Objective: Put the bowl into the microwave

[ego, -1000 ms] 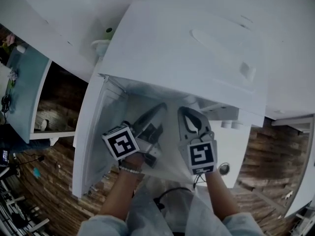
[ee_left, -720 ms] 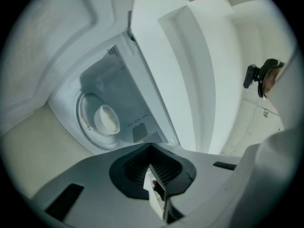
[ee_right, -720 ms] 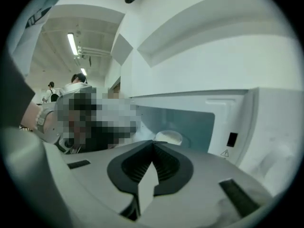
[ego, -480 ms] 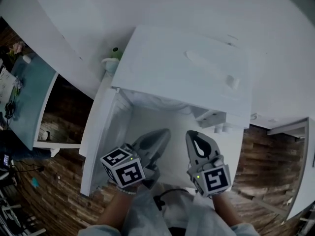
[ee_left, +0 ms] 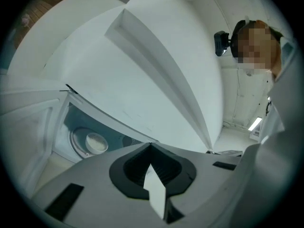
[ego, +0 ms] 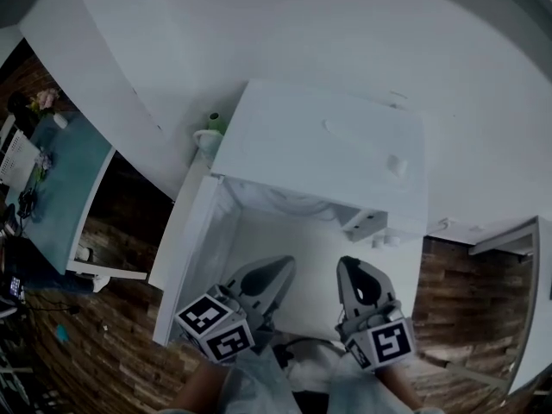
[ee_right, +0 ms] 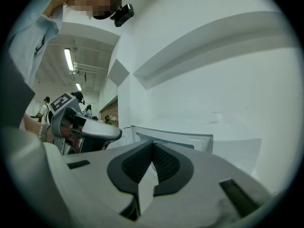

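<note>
The white microwave [ego: 319, 149] stands with its door [ego: 185, 253] swung open to the left. In the left gripper view a pale bowl [ee_left: 95, 142] rests on the round turntable [ee_left: 78, 145] inside the microwave cavity. In the head view the microwave's top hides the bowl. My left gripper [ego: 278, 268] and right gripper [ego: 348, 267] hang side by side in front of the opening, clear of it. Both are shut with nothing between the jaws. The right gripper view shows the left gripper [ee_right: 88, 127] beside it and the microwave's upper front edge [ee_right: 173, 137].
A small green and white object [ego: 210, 131] stands behind the microwave's left rear corner. A teal table [ego: 65, 188] lies far left over a brick-pattern floor [ego: 112, 222]. White wall surfaces [ego: 285, 33] surround the microwave.
Both grippers have drawn back out of the microwave opening toward the lower edge of the head view and risen. The left one has rolled. Both stayed shut.
</note>
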A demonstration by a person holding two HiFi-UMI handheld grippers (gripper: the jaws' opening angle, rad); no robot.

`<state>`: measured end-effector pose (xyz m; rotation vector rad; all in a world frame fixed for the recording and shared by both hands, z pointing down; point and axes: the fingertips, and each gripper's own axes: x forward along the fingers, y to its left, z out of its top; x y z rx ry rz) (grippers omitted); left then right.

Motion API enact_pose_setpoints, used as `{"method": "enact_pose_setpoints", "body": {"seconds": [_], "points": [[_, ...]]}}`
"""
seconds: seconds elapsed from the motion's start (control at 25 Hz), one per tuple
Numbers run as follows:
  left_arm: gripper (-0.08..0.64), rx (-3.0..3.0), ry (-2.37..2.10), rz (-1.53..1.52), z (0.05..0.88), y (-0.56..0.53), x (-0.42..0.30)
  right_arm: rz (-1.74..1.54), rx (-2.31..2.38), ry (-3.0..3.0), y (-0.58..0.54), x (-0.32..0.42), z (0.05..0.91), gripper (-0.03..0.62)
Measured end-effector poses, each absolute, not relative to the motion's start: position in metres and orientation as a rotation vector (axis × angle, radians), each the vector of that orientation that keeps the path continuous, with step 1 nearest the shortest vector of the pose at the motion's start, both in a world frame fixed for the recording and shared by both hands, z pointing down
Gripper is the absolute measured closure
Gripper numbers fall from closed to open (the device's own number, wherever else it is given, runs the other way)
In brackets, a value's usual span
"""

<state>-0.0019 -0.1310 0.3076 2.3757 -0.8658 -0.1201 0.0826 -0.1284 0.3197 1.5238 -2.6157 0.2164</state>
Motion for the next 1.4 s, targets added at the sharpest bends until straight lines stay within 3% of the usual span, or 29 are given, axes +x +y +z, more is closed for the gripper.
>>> {"method": "enact_pose_setpoints", "body": {"seconds": [1.4], "points": [[0.561, 2.566, -0.880, 0.055, 0.301, -0.091, 0.006, 0.223, 1.540, -2.699, -0.105, 0.066, 0.294, 0.591]]}}
